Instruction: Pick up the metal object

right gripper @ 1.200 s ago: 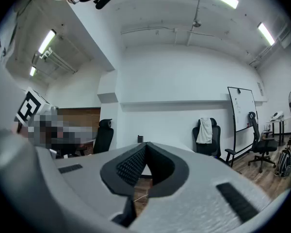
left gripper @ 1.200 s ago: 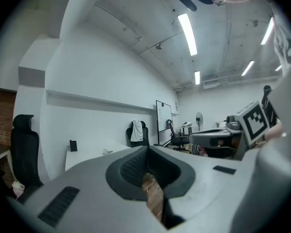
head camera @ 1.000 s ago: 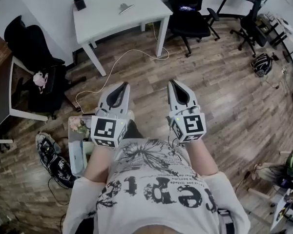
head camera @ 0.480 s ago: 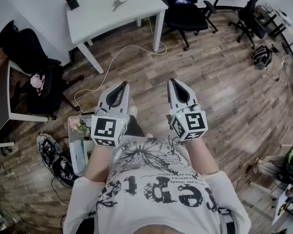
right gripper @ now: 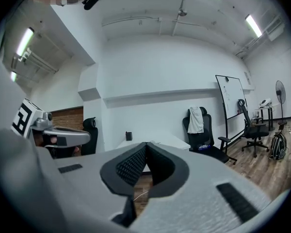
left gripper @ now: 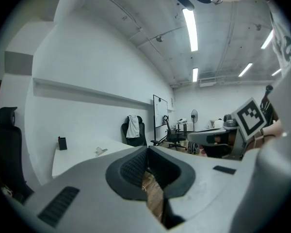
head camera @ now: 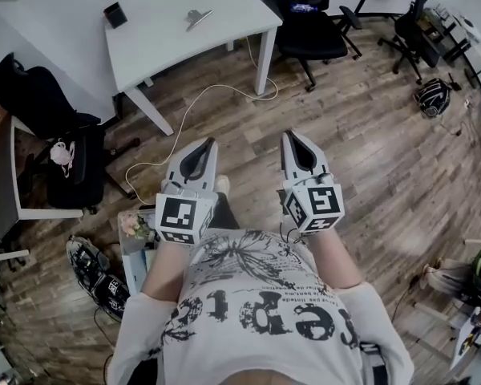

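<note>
Head view: both tools are held out low in front of the person's belly, over the wood floor (head camera: pixel 361 159). The left hand-held gripper (head camera: pixel 208 142) has its jaws shut with nothing in them. The right hand-held gripper (head camera: pixel 287 134) is shut and empty too. The metal object (head camera: pixel 197 16) lies on the white desk (head camera: pixel 164 50) in the upper left of the frame, well apart from both tools. A small black box (head camera: pixel 113 14) stands on the same desk, to the left of the metal object. A black chair (head camera: pixel 309 30) stands to the right of the desk. I think the pick-up has not begun yet; this looks like the walk-up step. Next, the person would need to get close to the desk, open one pair of jaws, and put them around the metal object.

Left gripper view: the jaws meet at the tip in the lower middle, and only floor shows in the gap below the tips. The metal object (left gripper: pixel 101 151) is a tiny grey shape at middle left, with the black box (left gripper: pixel 62 143) further left. The right hand-held gripper's marker cube shows near the right edge.

Right gripper view: the jaws are pressed together and empty. The black box (right gripper: pixel 129 136) shows just left of the tips. I cannot find the metal object here; the jaws may cover it. In every view it is too small to tell what it really is, or how best to grab it.
</note>
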